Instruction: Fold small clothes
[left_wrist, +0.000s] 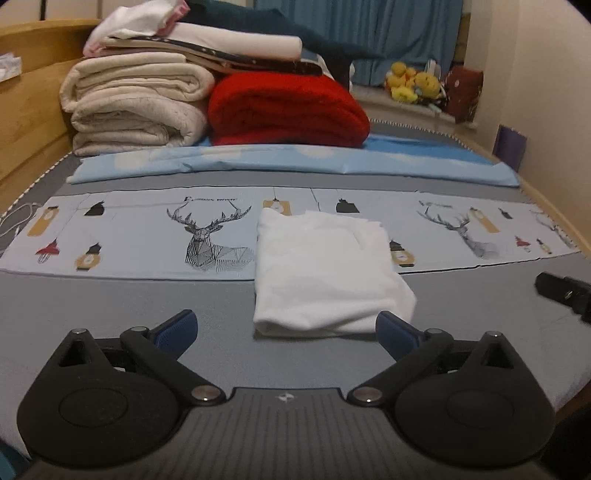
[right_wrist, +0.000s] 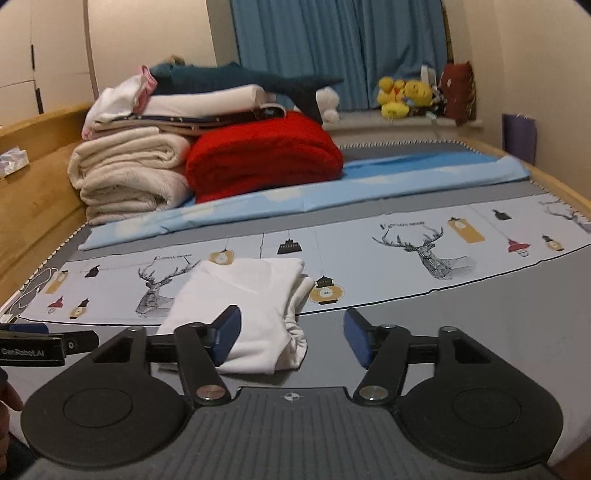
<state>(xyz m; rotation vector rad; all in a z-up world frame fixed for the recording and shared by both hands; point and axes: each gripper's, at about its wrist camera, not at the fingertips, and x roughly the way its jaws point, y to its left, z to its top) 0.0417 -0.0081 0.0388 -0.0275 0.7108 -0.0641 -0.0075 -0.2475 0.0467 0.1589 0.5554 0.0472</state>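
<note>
Presently: white garment (left_wrist: 328, 273), folded compact, lies mid-bed (left_wrist: 110, 306) across near edge of printed strip (left_wrist: 147, 236). Left gripper (left_wrist: 286, 328) wide, empty, just short of it; right gripper (right_wrist: 291, 338) likewise. Fold apparently done, both clear.

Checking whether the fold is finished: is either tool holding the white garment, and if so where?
Nothing is held. The left tool and right tool are both open, and the folded white garment lies free on the bed.

I'm seeing a white garment (left_wrist: 325, 273) lying on a pale cloth (left_wrist: 147, 236) printed with deer and lanterns, a red blanket (left_wrist: 288, 109) sitting behind.
</note>
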